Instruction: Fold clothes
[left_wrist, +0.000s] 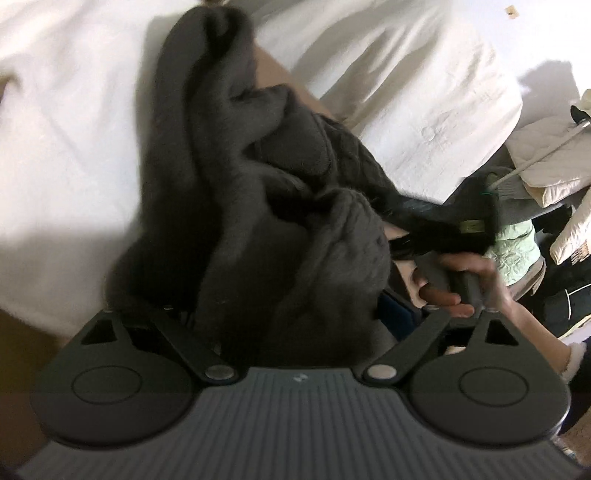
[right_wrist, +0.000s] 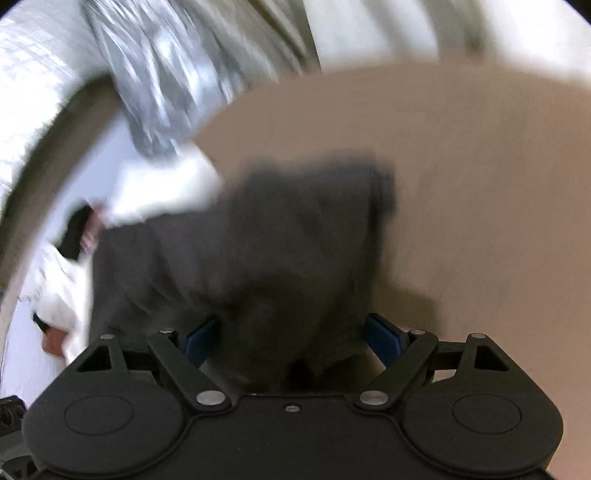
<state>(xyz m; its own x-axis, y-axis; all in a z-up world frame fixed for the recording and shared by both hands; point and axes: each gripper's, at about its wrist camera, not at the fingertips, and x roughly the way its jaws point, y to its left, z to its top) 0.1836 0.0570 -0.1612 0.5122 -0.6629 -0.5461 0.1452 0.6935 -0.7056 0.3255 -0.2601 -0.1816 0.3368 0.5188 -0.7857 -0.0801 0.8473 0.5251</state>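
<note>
A dark grey knitted sweater (left_wrist: 258, 192) hangs bunched in front of my left gripper (left_wrist: 280, 317) and drapes over its fingers, which are hidden under the cloth. Its jaw state does not show. In the right wrist view the same sweater (right_wrist: 280, 251) lies blurred over a tan surface (right_wrist: 461, 166) and covers the gap of my right gripper (right_wrist: 291, 339). Its blue pads (right_wrist: 384, 339) stand wide apart with cloth between them. My right gripper also shows in the left wrist view (left_wrist: 461, 221), held by a hand at the sweater's right edge.
A white bedsheet (left_wrist: 74, 129) lies behind the sweater. A pile of quilted cream and green clothes (left_wrist: 543, 166) sits at the right. A silver crinkled item (right_wrist: 159, 74) and white cloth (right_wrist: 162, 192) lie at the left in the right wrist view.
</note>
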